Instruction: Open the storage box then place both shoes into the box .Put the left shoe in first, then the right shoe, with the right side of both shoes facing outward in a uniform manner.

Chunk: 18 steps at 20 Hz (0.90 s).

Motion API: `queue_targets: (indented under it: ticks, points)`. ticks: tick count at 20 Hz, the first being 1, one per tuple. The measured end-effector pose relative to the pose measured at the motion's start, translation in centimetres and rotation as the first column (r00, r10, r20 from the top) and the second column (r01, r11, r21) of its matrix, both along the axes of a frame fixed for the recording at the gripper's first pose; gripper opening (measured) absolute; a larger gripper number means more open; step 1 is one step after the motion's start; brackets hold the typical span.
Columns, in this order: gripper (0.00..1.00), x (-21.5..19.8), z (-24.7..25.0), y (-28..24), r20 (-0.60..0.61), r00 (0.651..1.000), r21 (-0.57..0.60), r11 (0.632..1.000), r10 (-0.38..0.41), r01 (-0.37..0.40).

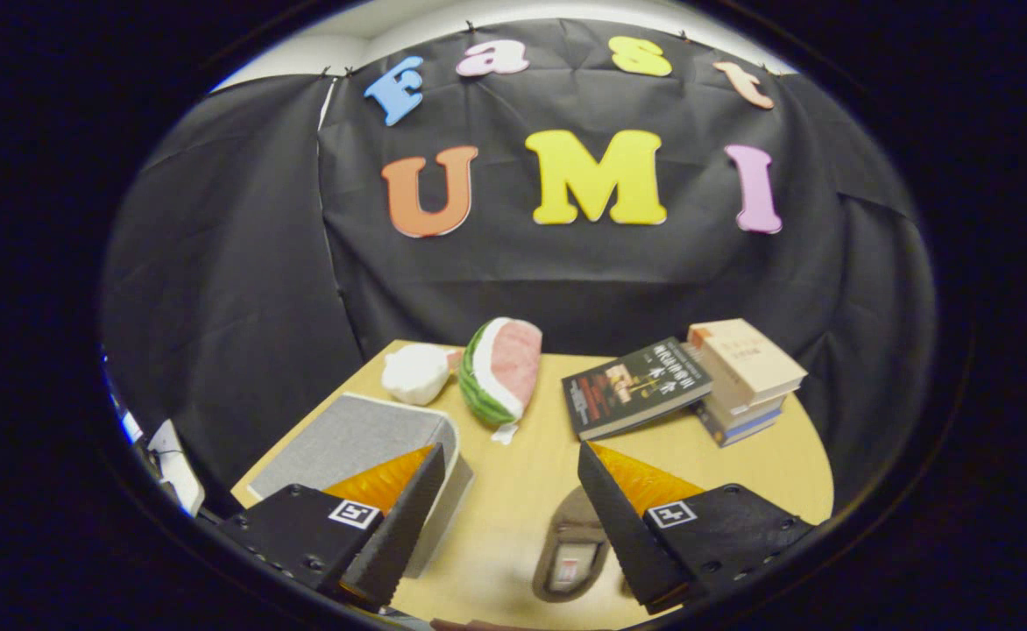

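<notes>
My gripper [511, 473] hangs open above the wooden table [531, 478], nothing between its fingers. A grey storage box [364, 434] with its lid down lies flat on the table, partly behind the left finger [417, 508]. One grey-brown shoe [570, 548] lies below, between the fingers and close to the right finger [610, 517], its insole facing up and its edge hidden by that finger.
Beyond the fingers a watermelon-slice toy [500, 368] stands with a white plush item [417, 372] to its left. A dark book [636, 386] lies beside a stack of books [746, 377] at the far right. Black cloth walls close the booth.
</notes>
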<state>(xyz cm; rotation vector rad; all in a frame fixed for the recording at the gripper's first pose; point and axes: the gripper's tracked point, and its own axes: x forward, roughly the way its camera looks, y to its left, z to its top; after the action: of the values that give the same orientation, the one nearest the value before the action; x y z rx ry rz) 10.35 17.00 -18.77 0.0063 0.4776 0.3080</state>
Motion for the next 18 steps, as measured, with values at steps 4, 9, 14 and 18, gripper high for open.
queue_targets:
  ticks: [4,9,14,18]
  points:
    - [0.96,2.0,-3.9,3.7,-0.175,0.982,0.055,0.997,0.068,-0.059]
    - [0.96,1.9,-8.5,6.5,-0.375,0.916,0.162,0.983,0.143,-0.088]
    - [0.97,2.2,-9.6,7.4,-0.438,0.869,0.279,0.954,0.229,-0.110]
    - [0.97,2.7,-10.8,7.7,-0.551,0.776,0.430,0.901,0.307,-0.051]
